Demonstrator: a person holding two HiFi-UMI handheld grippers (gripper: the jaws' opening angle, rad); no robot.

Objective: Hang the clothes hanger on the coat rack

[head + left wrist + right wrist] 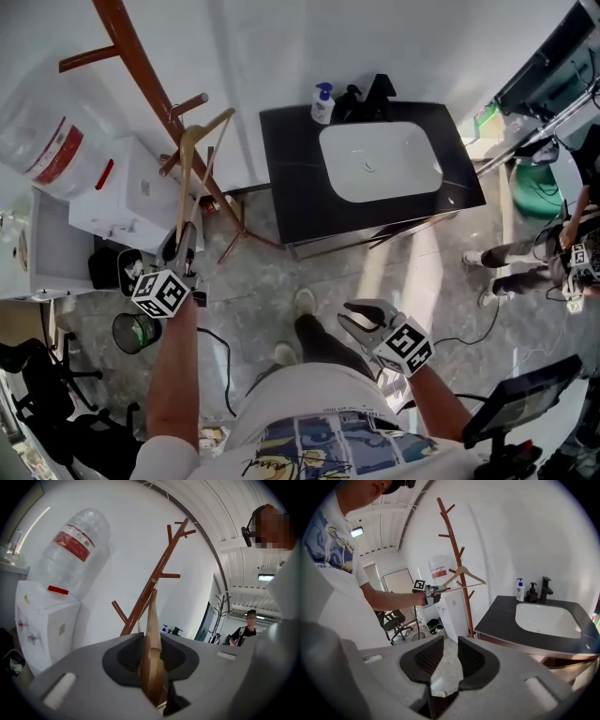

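Gripping the clothes hanger (185, 178) by one end, the left gripper (183, 246) is seen beside the coat rack (141, 66), hanger top against a branch; the right gripper (361, 317) jaws are held parted, empty; the water bottle (72, 545) label is unreadable.

**Pale wood against a varnished rack**

Your clothes hanger (152, 644) is pale, smooth wood; the coat rack (157, 573) is red-brown wood with a slight sheen. The water bottle (70, 550) is clear plastic. The countertop (291, 187) is glossy black, possibly stone, round a glossy white basin (380, 164). The floor (253, 291) is polished grey marbled tile.
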